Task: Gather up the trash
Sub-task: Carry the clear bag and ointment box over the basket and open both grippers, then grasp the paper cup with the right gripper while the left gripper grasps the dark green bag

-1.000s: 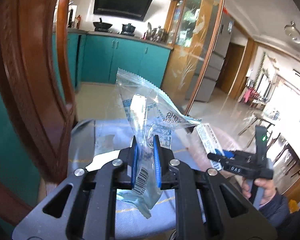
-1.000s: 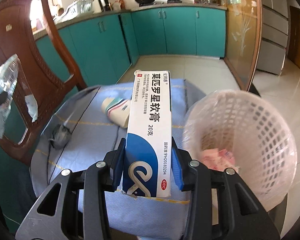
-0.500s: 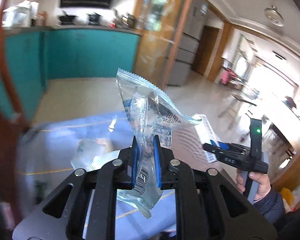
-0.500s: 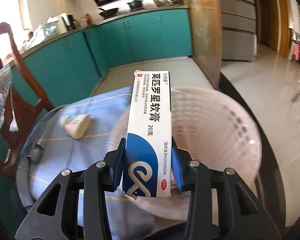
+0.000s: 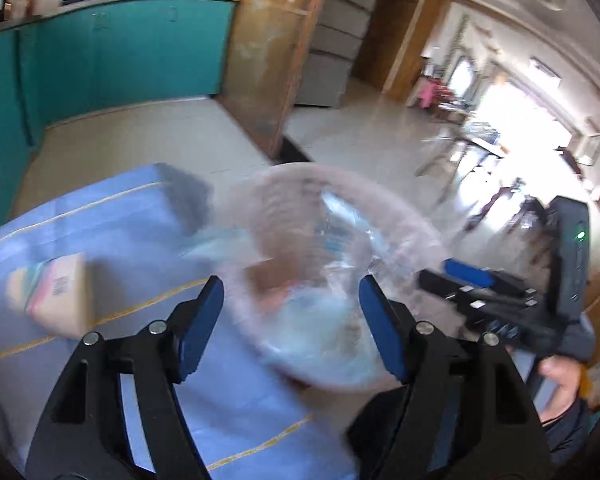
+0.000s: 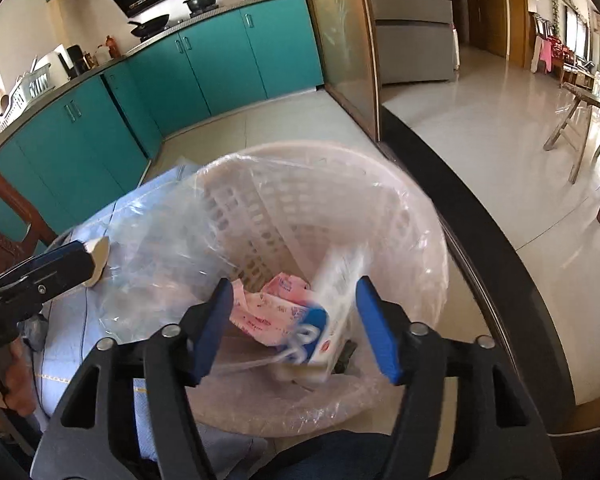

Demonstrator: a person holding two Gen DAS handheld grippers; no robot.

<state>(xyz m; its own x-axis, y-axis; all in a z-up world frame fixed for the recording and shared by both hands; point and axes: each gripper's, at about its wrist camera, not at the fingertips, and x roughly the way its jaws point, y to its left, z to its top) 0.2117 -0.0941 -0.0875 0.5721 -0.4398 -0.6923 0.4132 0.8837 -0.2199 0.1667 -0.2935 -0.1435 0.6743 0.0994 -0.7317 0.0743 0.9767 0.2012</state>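
Both opening: left gripper (image 5: pixel 290 312) over clear wrapper (image 5: pixel 340 264); right gripper (image 6: pixel 296 320) over ointment box (image 6: pixel 332 320), in basket (image 6: pixel 420 216)

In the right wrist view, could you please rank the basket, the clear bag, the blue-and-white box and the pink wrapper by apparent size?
1. Basket.
2. Clear bag, draped over its rim.
3. Blue-and-white box and pink wrapper: look alike; the box is blurred and nearer, so unranked.

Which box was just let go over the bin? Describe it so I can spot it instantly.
Find the pale lattice basket beside the blue-clothed table. Inside, between the opening right claw pads, a white-and-blue carton drops. The pink wrapper beside it is crumpled, not boxy.
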